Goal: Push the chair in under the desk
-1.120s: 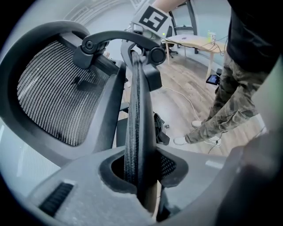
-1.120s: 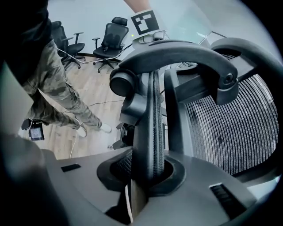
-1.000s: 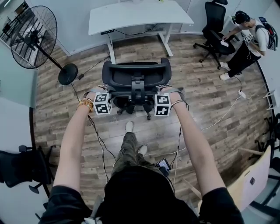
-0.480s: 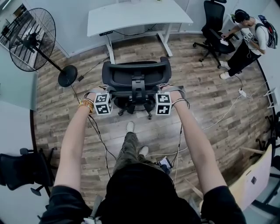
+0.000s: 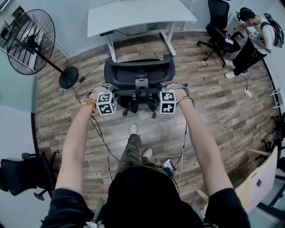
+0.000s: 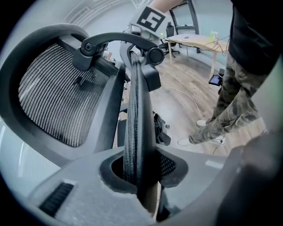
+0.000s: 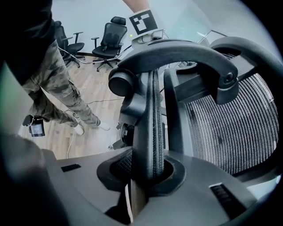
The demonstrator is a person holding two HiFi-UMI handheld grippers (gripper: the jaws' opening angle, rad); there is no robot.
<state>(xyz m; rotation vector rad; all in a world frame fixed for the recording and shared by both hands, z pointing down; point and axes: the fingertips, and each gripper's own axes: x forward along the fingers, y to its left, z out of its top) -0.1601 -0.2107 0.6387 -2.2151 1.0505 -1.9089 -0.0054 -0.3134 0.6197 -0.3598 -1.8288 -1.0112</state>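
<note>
item: chair [image 5: 139, 75], black, mesh back, star base on castors; stands on the wood floor [image 5: 205, 102] in front of the desk [image 5: 138, 13], back toward the person, seat toward the desk, near it but not yet under the top. desk: white top, white legs, against the wall at the upper edge of the head view. left gripper [image 5: 107, 93]: at the left end of the chair's back; jaws drawn narrow and clamped on the backrest rim [image 6: 132, 110], the mesh-edged frame pinched between both pads in the left gripper view. right gripper [image 5: 167, 91]: at the right end of the same back; jaws likewise narrow and clamped on the rim, which passes upright between the pads in the right gripper view. both grippers point down and forward, with both arms stretched out level with one another. surroundings: pedestal fan [image 5: 31, 42], left of the desk, round base on the floor; second office chair [image 5: 219, 22], upper right, well apart from the desk; another person [image 5: 251, 38] bent beside it; a further black chair [image 5: 22, 171] at the lower left edge; cables [image 5: 231, 113] trailing across the floor to the right.
</note>
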